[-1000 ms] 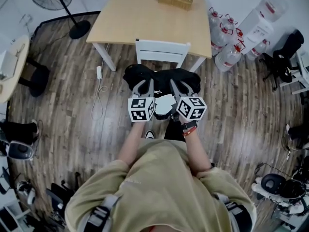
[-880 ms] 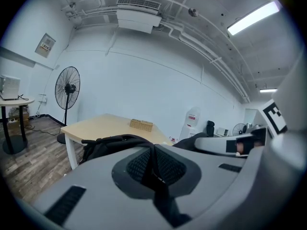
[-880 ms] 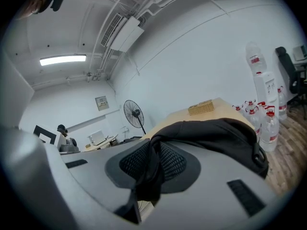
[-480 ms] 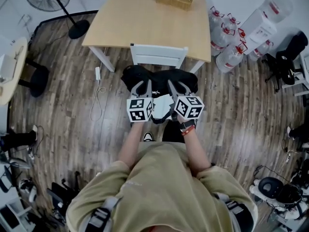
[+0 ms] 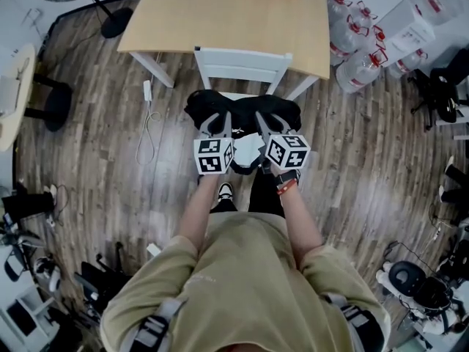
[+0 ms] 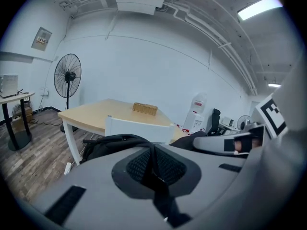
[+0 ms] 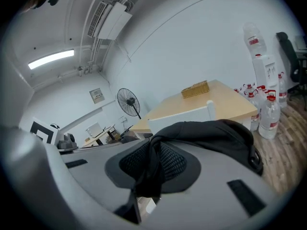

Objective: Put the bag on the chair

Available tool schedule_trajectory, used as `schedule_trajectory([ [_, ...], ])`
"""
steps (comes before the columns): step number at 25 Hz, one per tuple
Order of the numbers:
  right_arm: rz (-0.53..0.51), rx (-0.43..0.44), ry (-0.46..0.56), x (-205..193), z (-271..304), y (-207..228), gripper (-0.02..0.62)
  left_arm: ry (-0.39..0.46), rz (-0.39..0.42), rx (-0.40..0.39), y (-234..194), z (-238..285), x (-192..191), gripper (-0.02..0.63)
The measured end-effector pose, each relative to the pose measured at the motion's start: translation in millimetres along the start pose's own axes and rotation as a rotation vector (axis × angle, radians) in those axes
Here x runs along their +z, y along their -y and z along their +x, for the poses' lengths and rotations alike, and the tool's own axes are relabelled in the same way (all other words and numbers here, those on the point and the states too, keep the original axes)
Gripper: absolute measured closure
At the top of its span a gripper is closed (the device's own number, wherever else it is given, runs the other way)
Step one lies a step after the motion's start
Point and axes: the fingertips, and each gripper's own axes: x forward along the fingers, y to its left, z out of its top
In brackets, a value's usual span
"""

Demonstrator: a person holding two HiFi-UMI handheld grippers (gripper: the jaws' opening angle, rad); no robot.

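Note:
A black bag (image 5: 243, 113) sits low over the seat of the white chair (image 5: 242, 61), just in front of its backrest; whether it rests on the seat I cannot tell. In the head view my left gripper (image 5: 219, 122) holds the bag's left part and my right gripper (image 5: 264, 122) its right part. The left gripper view shows my left gripper (image 6: 154, 161) shut on a black strip of the bag (image 6: 108, 143). My right gripper (image 7: 151, 166) pinches a fold of the bag (image 7: 216, 132) in the right gripper view. The seat is hidden under the bag.
The chair stands pushed to a wooden table (image 5: 220, 17) with a small wooden box (image 6: 145, 109) on it. Water bottles (image 5: 357, 59) stand at the right, a standing fan (image 6: 67, 76) at the left. A white cable (image 5: 150, 122) lies on the floor left of the chair.
Both grippers have carried the bag forward and down toward the chair; it now sits closer to the backrest. Both grips are unchanged.

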Motion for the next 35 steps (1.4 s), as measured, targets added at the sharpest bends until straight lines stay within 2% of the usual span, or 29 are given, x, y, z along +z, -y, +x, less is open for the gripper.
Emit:
schedule_trajectory([
  [15, -0.026, 0.016, -0.186, -60, 67, 60, 0.511, -0.14, -0.037, 0.044, -31, 72, -71, 0.578],
  [26, 0.022, 0.024, -0.265, -120, 109, 95, 0.508, -0.227, -0.073, 0.067, -58, 111, -134, 0.578],
  [35, 0.006, 0.045, -0.324, -169, 137, 119, 0.501, -0.289, -0.09, 0.075, -77, 136, -183, 0.578],
])
